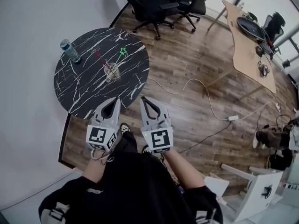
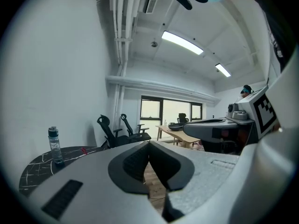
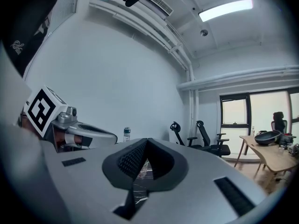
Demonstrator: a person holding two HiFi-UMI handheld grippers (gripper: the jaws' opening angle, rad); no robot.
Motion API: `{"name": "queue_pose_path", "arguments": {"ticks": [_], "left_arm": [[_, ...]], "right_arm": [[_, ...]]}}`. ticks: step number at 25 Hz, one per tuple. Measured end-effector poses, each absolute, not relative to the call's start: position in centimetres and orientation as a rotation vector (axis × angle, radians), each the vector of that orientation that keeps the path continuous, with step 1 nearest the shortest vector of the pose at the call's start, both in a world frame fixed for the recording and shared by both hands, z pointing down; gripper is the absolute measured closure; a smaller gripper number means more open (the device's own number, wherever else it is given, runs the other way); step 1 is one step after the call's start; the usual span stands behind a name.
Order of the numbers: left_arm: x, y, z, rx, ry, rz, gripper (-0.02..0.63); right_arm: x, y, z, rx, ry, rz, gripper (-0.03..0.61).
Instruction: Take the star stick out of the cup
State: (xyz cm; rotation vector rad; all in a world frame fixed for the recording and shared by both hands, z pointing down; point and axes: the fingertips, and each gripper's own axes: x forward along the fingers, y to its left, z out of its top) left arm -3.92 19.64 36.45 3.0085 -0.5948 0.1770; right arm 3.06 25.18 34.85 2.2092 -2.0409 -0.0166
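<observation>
While star stick point(image 1: 123, 52) stands in cup point(image 1: 112, 72) | left gripper point(image 1: 115, 101) closed, empty | right gripper point(image 1: 143, 98) closed, empty

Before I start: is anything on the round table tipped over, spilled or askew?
Nothing stands out. The cup stands upright holding the green star stick and a red stick; the water bottle is upright.

The clear cup point(image 1: 112, 72) stands upright near the middle of the round black marble table point(image 1: 81, 90), and there's the green star stick point(image 1: 118, 59) in it, leaning toward the table's far right edge, star end up.
</observation>
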Motion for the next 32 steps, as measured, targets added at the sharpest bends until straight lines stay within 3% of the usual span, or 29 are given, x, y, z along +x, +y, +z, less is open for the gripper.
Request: {"name": "queue_pose_path", "arguments": {"ticks": [15, 32], "left_arm": [[-3.3, 4.7, 38.5, 3.0, -0.488, 0.24, 0.614], [-1.7, -2.3, 42.8, 2.898, -0.627, 0.384, 0.614]], "right_arm": [[3.1, 10.3, 37.9, 2.172, -2.011, 0.144, 0.581], [5.6, 2.3, 41.8, 1.947, -2.142, 0.243, 0.581]]}}
